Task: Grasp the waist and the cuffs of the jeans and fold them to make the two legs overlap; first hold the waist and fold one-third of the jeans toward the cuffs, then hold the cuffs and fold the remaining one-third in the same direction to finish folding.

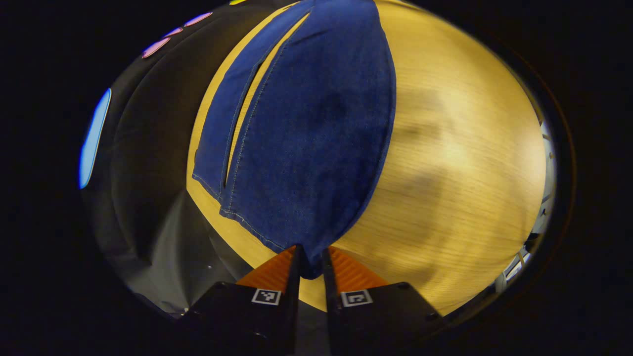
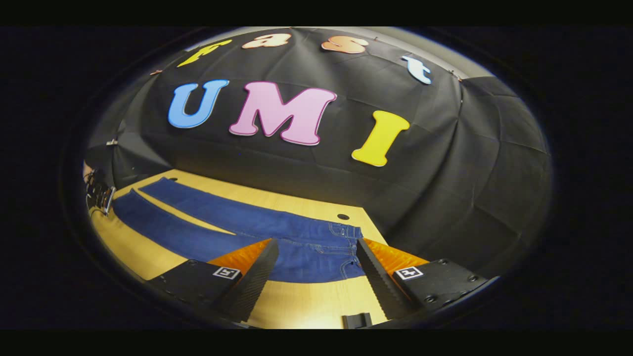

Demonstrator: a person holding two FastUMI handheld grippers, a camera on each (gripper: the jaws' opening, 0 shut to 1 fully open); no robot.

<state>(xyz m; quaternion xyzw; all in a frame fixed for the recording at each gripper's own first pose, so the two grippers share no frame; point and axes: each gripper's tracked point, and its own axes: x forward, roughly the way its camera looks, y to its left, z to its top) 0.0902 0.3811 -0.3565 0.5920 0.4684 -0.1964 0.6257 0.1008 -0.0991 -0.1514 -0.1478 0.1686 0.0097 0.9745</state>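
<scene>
With cuff seemingly pinched, left gripper (image 1: 310, 259) holds jeans (image 1: 316, 133).

A small round hole (image 2: 342, 217) marks the wooden table (image 2: 306, 301).

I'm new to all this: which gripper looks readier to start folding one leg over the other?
Probably the left gripper: it's shut on the jeans at a cuff corner. The right gripper is open, short of the waist.
</scene>
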